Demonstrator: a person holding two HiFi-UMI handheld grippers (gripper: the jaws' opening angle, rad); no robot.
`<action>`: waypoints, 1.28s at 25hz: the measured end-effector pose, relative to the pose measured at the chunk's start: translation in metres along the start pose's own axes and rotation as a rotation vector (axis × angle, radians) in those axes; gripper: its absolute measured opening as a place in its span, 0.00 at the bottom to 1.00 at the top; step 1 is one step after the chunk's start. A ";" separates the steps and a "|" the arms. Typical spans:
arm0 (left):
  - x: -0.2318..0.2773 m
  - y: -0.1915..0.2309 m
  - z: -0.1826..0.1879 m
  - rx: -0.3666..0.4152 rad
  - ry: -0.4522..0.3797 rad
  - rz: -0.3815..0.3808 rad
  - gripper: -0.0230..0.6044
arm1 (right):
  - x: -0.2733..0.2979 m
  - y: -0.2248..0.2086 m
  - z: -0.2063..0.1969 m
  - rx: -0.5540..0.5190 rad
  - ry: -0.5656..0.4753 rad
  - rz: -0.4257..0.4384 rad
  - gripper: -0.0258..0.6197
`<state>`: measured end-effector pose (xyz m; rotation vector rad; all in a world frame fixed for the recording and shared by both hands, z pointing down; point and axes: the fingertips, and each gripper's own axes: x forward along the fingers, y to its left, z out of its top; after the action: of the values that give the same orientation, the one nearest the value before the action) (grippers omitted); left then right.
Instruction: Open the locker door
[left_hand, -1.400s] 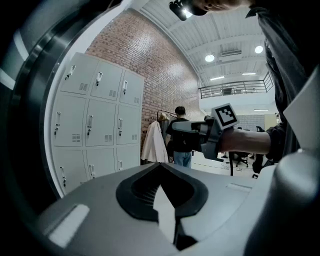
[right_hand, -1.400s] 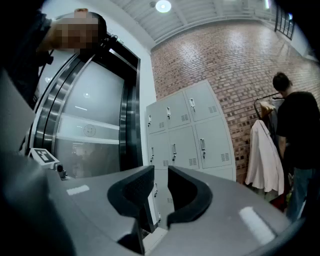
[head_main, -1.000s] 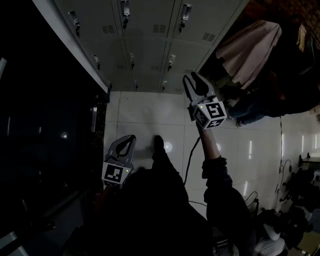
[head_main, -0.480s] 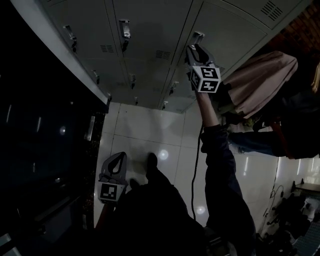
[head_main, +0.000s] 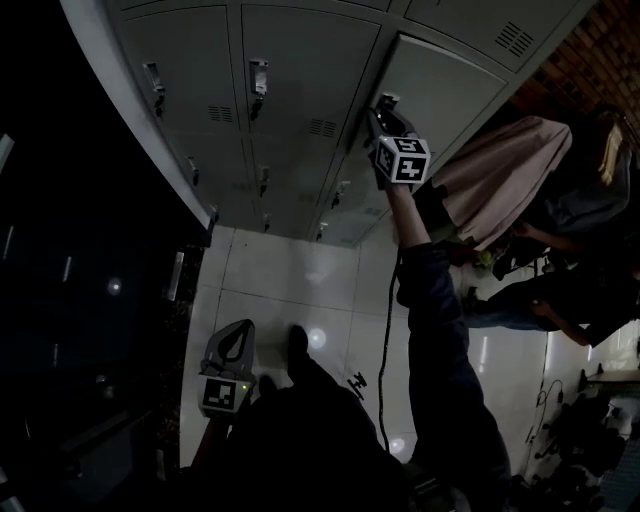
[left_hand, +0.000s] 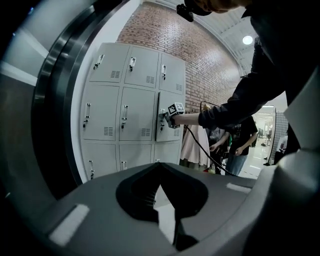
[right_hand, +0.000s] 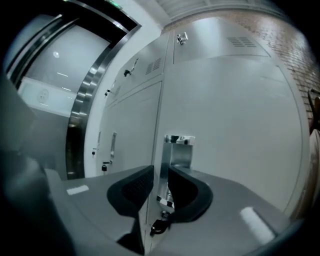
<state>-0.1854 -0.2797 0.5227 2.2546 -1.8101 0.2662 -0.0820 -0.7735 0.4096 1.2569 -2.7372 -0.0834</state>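
A bank of grey lockers (head_main: 270, 110) fills the top of the head view. My right gripper (head_main: 380, 108) is raised to the middle-row right locker door (head_main: 440, 90), at its metal handle (head_main: 389, 100). In the right gripper view the handle (right_hand: 177, 150) stands between the two dark pads of the right gripper (right_hand: 161, 170); the jaws are closing and the pads sit against it. The door's left edge (left_hand: 158, 117) shows a dark gap, slightly ajar. My left gripper (head_main: 238, 338) hangs low over the floor, shut, with nothing in it (left_hand: 160, 167).
A dark metal-framed doorway (right_hand: 85, 100) stands left of the lockers. A pink garment (head_main: 500, 170) and people (head_main: 560, 290) are at the right. A cable (head_main: 385, 330) trails from my right arm. A padlock (right_hand: 105, 167) hangs on a neighbouring door.
My right gripper rose from in front of the lower lockers up to the door handle and its jaws came in around it. The left gripper stayed low.
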 end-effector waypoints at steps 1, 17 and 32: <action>-0.008 -0.003 -0.002 0.002 -0.006 -0.011 0.06 | -0.015 0.006 -0.001 -0.006 0.000 0.015 0.16; -0.149 -0.056 -0.042 0.072 -0.049 -0.224 0.06 | -0.322 0.137 -0.046 -0.013 0.025 -0.003 0.08; -0.144 -0.184 -0.060 0.095 0.039 -0.530 0.06 | -0.607 0.337 -0.090 0.207 0.010 -0.084 0.08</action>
<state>-0.0363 -0.0894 0.5258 2.6654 -1.1384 0.2947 0.0692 -0.0935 0.4767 1.4185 -2.7415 0.2032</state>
